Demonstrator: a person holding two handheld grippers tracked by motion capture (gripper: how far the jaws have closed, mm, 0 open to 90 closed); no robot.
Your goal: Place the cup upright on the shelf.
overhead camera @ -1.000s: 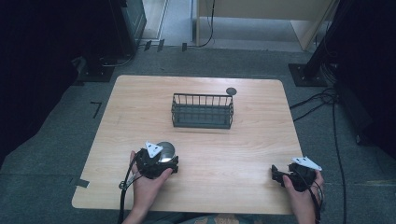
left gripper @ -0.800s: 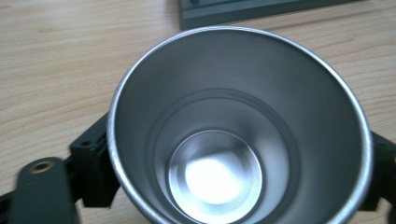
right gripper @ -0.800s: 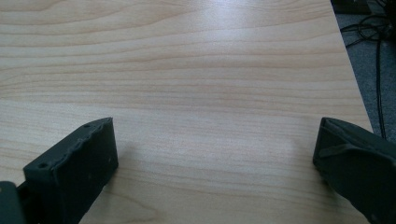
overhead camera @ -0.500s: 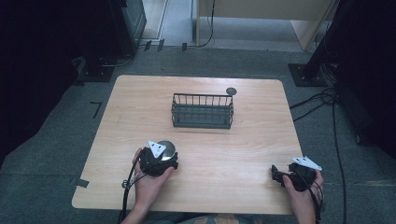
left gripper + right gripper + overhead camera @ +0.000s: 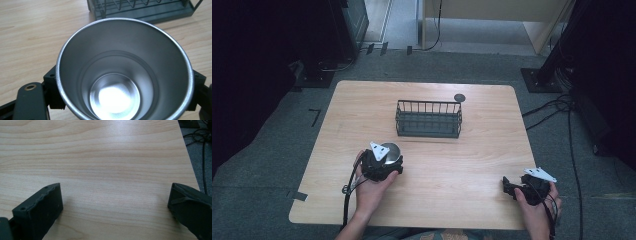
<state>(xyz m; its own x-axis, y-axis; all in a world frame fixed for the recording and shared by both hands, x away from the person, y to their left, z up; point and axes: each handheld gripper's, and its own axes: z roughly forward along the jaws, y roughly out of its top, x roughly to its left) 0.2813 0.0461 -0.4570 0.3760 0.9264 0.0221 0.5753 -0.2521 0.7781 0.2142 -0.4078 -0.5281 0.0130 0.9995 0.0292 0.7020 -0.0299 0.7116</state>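
Observation:
A shiny steel cup [image 5: 125, 75] stands upright at the front left of the wooden table [image 5: 357, 115], its empty inside facing the left gripper view. My left gripper [image 5: 384, 160] is shut on the steel cup [image 5: 392, 149], with one black jaw pressed against each side of its wall. The cup hides the jaws' tips. At the table's front right, my right gripper [image 5: 511, 187] rests low over the wood. My right gripper [image 5: 115, 205] is open, its jaws wide apart with bare wood between them.
A dark wire basket [image 5: 428, 120] stands empty at the middle of the table, just beyond the cup; its near corner shows as the basket [image 5: 140, 10]. A small dark round disc [image 5: 459, 97] lies behind it. Cables trail on the grey floor [image 5: 562, 107] to the right.
My left gripper has shifted a little forward and closed around the cup, which now sits slightly farther from the front edge. The right hand has kept still.

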